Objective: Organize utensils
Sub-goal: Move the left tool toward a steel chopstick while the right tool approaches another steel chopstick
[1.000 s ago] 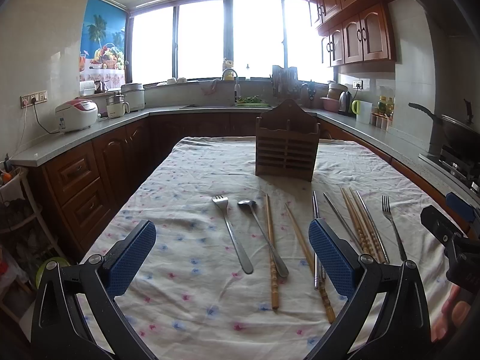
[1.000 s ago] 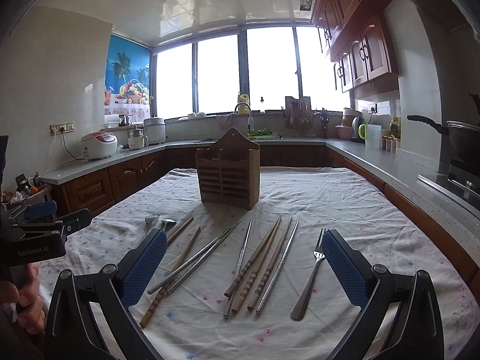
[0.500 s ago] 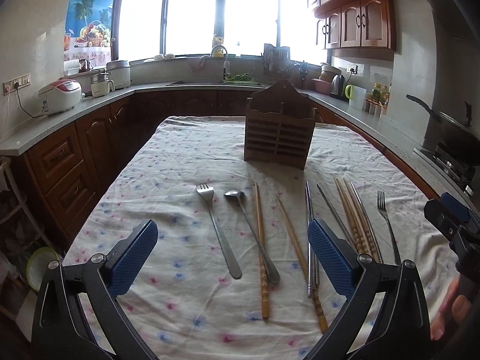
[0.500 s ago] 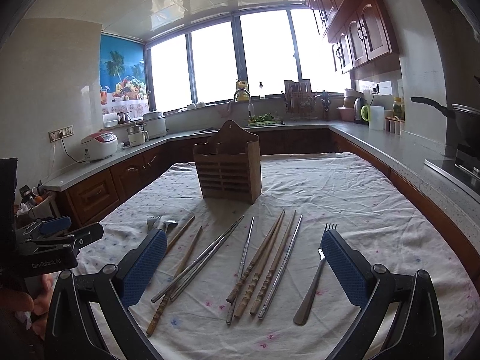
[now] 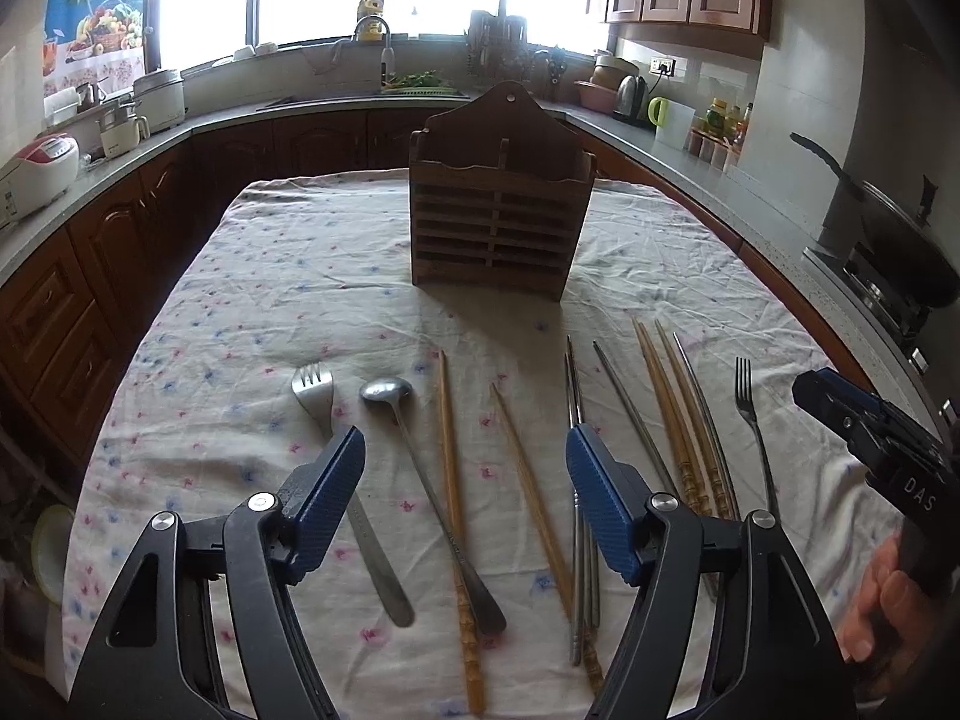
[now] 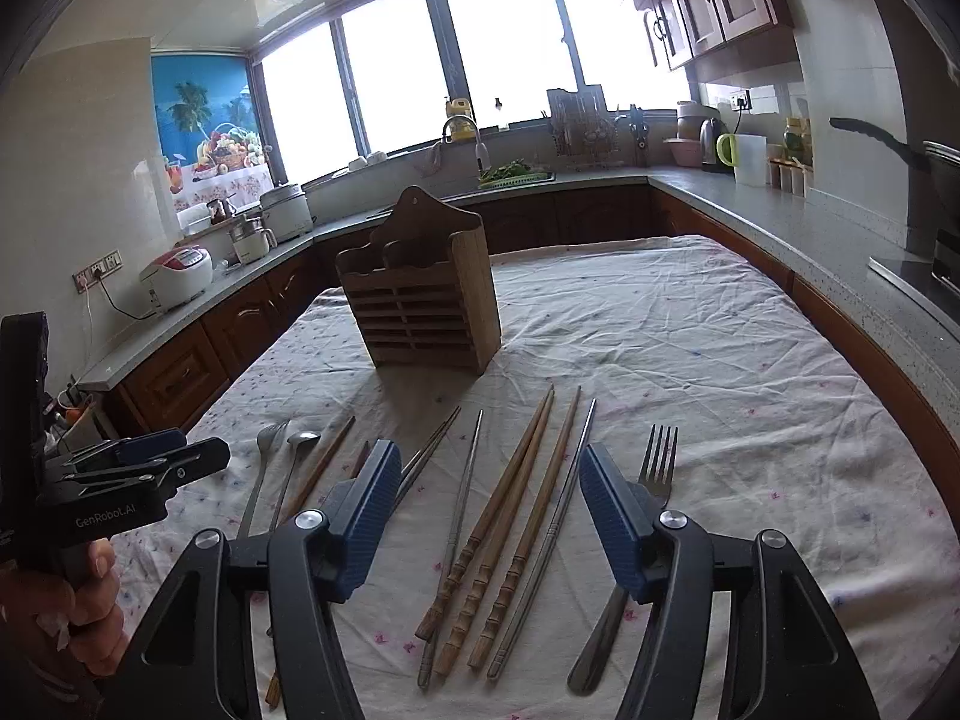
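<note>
A brown wooden utensil holder (image 5: 501, 222) stands upright on the cloth-covered table (image 5: 288, 276); it also shows in the right wrist view (image 6: 423, 312). Utensils lie in a row in front of it: a fork (image 5: 354, 498), a spoon (image 5: 420, 480), wooden chopsticks (image 5: 450, 480), metal chopsticks (image 5: 579, 510), more wooden chopsticks (image 6: 510, 522) and a second fork (image 6: 636, 516). My left gripper (image 5: 465, 498) is open and empty above the spoon and chopsticks. My right gripper (image 6: 489, 516) is open and empty above the wooden chopsticks.
Kitchen counters ring the table. A rice cooker (image 6: 177, 276) sits on the left counter, a pan (image 5: 894, 228) on the stove at right. A sink with a tap (image 5: 384, 60) is under the window behind the holder.
Both grippers have moved forward and down toward the utensils. Their jaws have narrowed but stay open.
</note>
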### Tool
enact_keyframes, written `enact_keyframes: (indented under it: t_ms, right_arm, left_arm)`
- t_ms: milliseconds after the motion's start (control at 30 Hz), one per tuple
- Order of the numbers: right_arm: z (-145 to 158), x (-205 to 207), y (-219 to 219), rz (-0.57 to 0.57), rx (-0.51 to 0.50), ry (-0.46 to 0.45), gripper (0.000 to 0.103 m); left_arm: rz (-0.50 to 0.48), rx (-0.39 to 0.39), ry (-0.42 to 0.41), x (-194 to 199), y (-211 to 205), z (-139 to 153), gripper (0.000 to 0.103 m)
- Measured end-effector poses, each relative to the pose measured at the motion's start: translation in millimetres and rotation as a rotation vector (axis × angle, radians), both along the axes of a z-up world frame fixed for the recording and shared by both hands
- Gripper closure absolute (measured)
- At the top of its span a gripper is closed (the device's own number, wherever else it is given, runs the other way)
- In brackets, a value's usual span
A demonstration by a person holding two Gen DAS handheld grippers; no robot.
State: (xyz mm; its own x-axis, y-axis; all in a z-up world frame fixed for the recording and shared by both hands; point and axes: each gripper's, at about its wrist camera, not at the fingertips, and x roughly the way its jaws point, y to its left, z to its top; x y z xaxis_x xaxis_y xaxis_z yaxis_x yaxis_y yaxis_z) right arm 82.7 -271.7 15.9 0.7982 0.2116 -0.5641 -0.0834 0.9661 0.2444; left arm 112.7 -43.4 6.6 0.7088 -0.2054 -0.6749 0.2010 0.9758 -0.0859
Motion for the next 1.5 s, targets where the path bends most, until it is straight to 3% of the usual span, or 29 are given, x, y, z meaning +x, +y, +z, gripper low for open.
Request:
enact_keyframes:
  t_ms: [433, 600, 733, 1167, 1267, 1500]
  right_arm:
    - [-31.5, 71.0, -22.1, -0.018, 0.055, 0.182, 0.073]
    - [-40.8, 87.5, -25.9, -0.023, 0.055, 0.214, 0.074]
    - [-47.5, 99.0, -30.8, -0.032, 0.062, 0.237, 0.076]
    - [-68.2, 119.3, -36.5, -0.045, 0.057, 0.305, 0.079]
    - [-70.3, 124.5, -35.4, -0.044, 0.046, 0.314, 0.079]
    - [-74.3, 141.1, -37.2, -0.052, 0.003, 0.335, 0.086]
  left_arm:
    - [-0.151, 0.075, 0.163, 61.8, -54.6, -27.9, 0.054]
    - [-0.195, 0.114, 0.216, 78.0, -68.5, -45.4, 0.058]
    - [-0.213, 0.136, 0.261, 85.7, -73.6, -58.9, 0.07]
    - [-0.238, 0.066, 0.296, 105.8, -66.5, -64.6, 0.072]
    - [-0.241, 0.11, 0.278, 107.5, -71.1, -65.2, 0.074]
    - [-0.237, 0.092, 0.299, 128.3, -75.5, -64.5, 0.074]
